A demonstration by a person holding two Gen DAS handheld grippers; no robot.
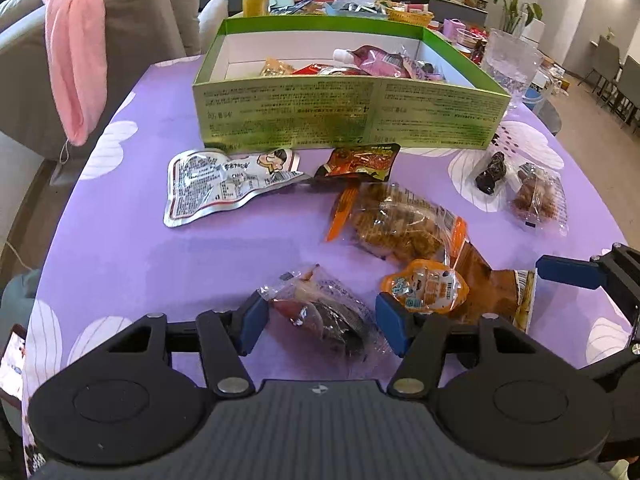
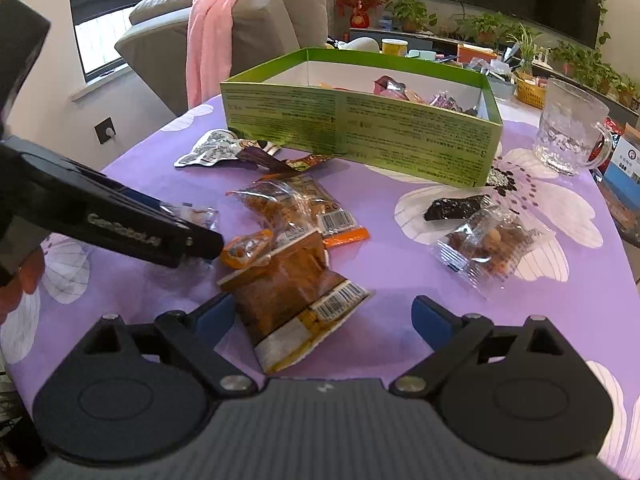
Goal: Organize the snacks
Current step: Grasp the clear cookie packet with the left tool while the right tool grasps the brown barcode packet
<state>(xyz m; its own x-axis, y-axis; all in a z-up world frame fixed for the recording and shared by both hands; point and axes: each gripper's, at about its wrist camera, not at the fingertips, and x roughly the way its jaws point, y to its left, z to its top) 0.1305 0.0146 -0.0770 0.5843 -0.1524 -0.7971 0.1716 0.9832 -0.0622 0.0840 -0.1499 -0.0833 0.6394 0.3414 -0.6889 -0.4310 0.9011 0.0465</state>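
Left tool (image 1: 322,326) low, spread around clear snack packet (image 1: 320,312); right tool (image 2: 323,318) spread over brown packet (image 2: 292,296).

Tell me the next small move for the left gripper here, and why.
Probably close the left gripper on the clear-wrapped snack. Its blue fingers stand open on either side of that packet, which lies flat on the purple tablecloth. The green box behind already holds snacks, so it looks like the destination once the packet is gripped and lifted.
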